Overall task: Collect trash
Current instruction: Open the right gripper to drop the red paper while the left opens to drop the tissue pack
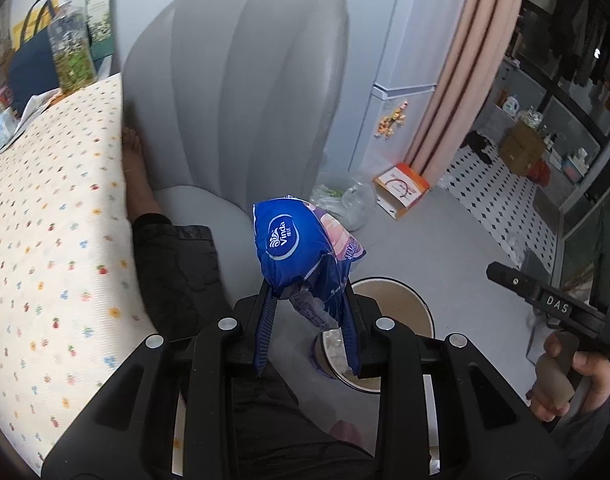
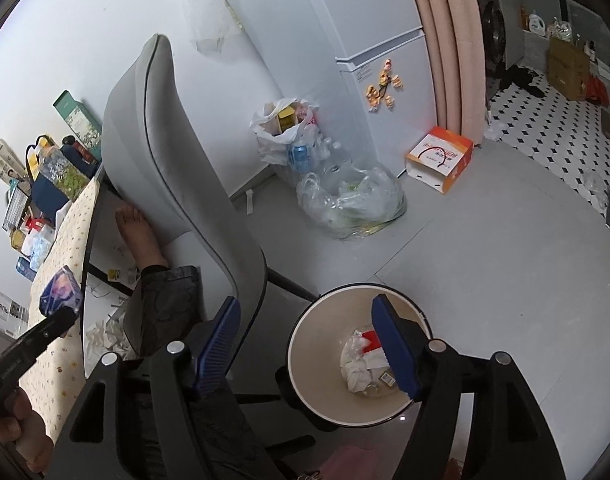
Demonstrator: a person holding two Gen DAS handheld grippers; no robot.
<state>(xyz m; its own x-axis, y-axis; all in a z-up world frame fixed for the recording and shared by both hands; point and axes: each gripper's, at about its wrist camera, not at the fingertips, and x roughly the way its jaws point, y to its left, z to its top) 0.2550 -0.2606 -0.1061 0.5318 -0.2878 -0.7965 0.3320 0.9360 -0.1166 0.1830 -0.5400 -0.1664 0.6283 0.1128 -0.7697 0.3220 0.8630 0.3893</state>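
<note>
Above the round cream plastic waste bin (image 2: pixel 357 360), my right gripper (image 2: pixel 309 356) gapes wide, empty, poised for dropping; my left gripper (image 1: pixel 309 312) pinches the crumpled blue plastic tissue wrapper (image 1: pixel 297 248) nearby, awaiting disposal.

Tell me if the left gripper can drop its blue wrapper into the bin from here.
Probably yes. The left gripper holds the blue wrapper just short of the bin, whose mouth is uncovered; the open right gripper hangs above it, perhaps crowding.

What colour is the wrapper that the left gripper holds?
Mostly bright blue with a white logo, pink on one side. The wrapper shows best in the left wrist view.
</note>
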